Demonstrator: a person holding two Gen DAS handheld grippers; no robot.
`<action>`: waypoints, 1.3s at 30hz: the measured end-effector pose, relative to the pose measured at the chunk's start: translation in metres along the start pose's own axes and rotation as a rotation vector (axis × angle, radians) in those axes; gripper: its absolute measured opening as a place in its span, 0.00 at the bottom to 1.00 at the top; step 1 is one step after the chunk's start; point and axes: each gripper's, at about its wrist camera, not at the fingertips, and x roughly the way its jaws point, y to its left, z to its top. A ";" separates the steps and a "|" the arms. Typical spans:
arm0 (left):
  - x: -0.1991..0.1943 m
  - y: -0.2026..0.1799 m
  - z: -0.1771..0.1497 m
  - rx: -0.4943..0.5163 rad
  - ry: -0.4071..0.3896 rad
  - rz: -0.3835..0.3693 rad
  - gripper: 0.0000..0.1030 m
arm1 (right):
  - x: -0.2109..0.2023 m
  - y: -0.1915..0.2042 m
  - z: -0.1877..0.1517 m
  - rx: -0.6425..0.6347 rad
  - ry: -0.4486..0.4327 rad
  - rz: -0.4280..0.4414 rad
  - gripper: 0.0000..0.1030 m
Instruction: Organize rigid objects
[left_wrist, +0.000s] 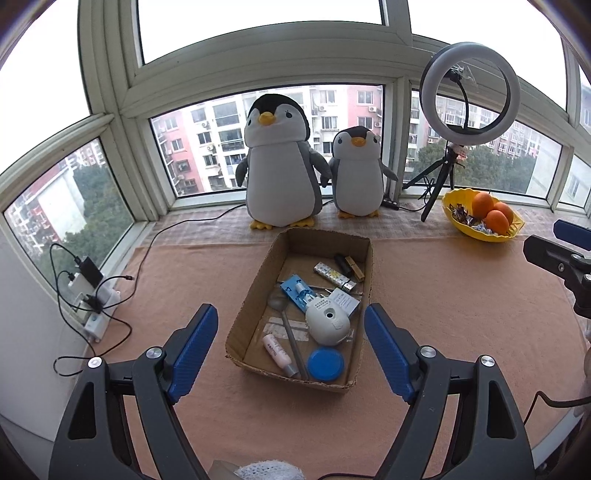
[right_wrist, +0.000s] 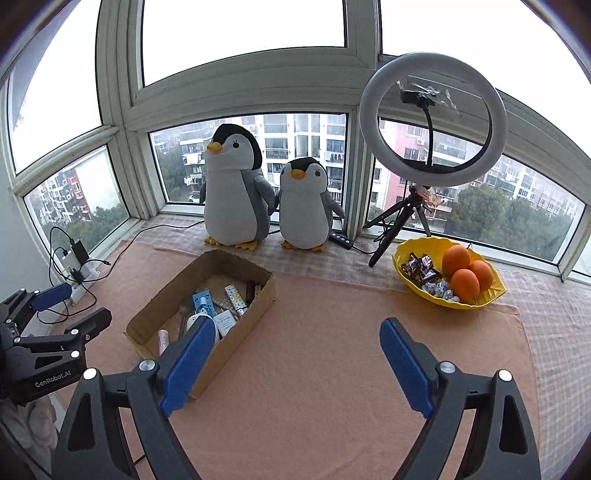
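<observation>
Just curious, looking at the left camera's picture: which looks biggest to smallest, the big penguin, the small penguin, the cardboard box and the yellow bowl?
1. cardboard box, though it lies nearest the camera
2. big penguin
3. small penguin
4. yellow bowl

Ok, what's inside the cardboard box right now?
The cardboard box holds a white round device, a blue lid, a pink tube, a spoon, a blue packet, a patterned stick and a dark lipstick. What lies under the device is hidden.
</observation>
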 end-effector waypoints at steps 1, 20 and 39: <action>-0.001 0.000 0.000 0.000 -0.001 -0.001 0.79 | -0.001 0.000 0.000 0.000 -0.001 0.002 0.86; 0.002 0.001 0.000 -0.015 0.020 -0.019 0.80 | 0.003 0.002 -0.001 0.008 0.014 0.010 0.86; 0.004 0.002 0.000 -0.018 0.020 -0.038 0.80 | 0.005 -0.003 -0.004 0.016 0.025 -0.004 0.86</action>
